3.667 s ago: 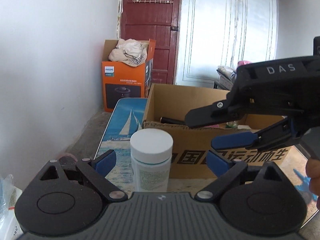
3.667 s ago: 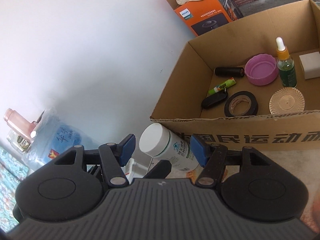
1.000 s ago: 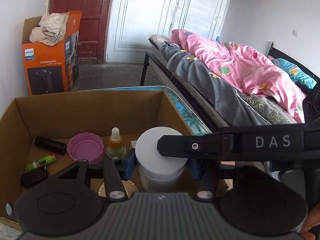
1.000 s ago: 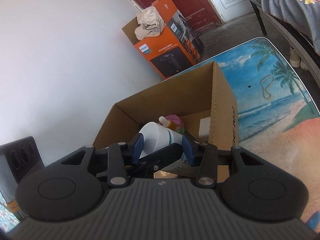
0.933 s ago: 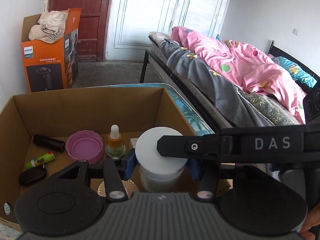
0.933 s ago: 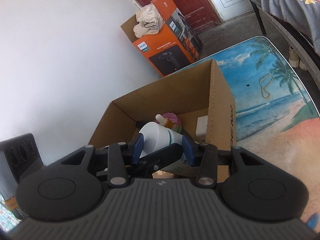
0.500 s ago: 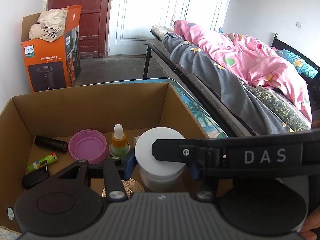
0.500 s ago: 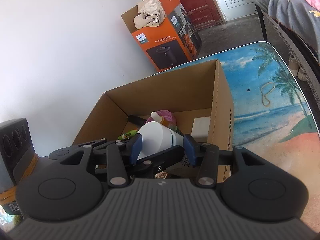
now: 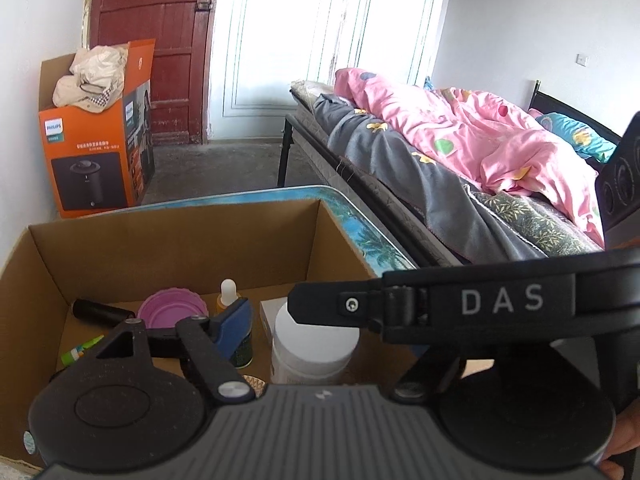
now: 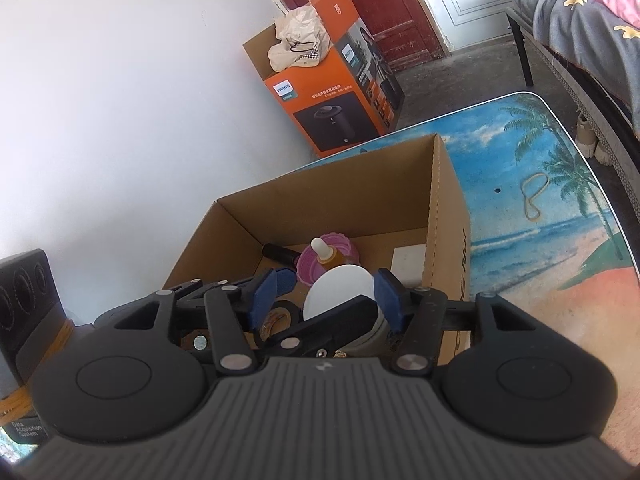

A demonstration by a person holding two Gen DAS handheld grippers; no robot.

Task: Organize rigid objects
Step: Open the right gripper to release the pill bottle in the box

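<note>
Bedroom table [image 10: 540, 240] is occupied by the cardboard box [image 9: 180, 240]. Both grips on the white-capped bottle [image 9: 316, 340] have been released: left gripper [image 9: 320, 320] and right gripper [image 10: 324, 294] jaws are opening, pads apart, and the bottle is judged deposited inside.

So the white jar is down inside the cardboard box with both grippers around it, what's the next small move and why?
Probably lift both grippers straight up and clear. The white jar stands upright inside the cardboard box. The left gripper and right gripper are both opening, with gaps beside the jar, so backing out sideways risks bumping the dropper bottle.
</note>
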